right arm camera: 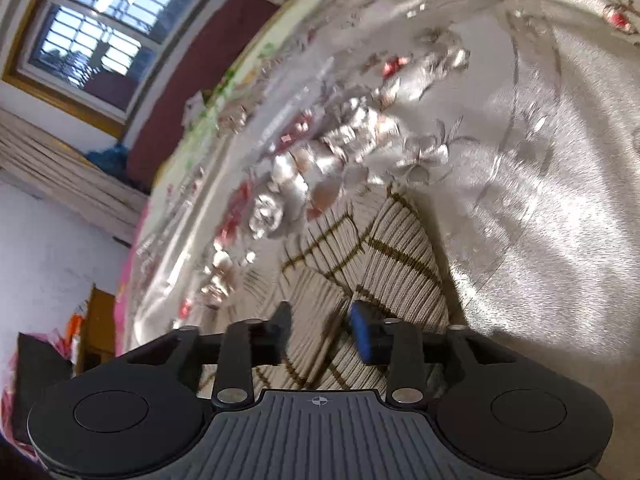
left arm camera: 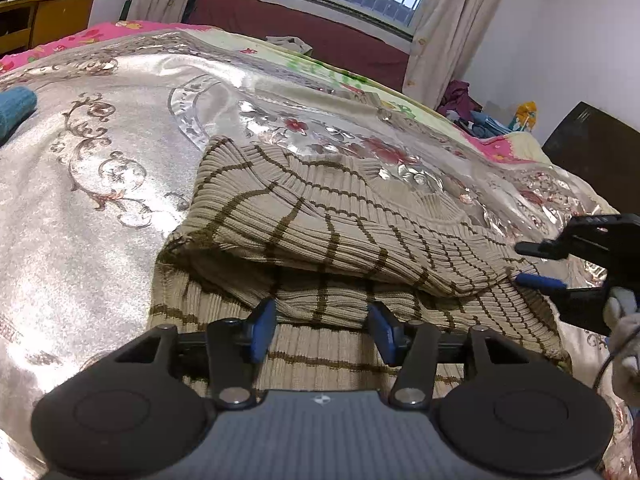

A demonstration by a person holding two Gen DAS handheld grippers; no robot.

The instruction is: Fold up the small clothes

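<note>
On the bed [left arm camera: 100, 184], a half-folded sweater [left arm camera: 320, 216] lies between the left gripper [left arm camera: 322, 330] and right gripper [right arm camera: 320, 334], both jaws wide, empty, ready to fold again.

The sweater [left arm camera: 320, 224] is ribbed, matt knit; the bedspread [left arm camera: 100, 168] is glossy embroidered satin; the fingers [left arm camera: 262, 330] carry matt blue rubbery pads.
</note>
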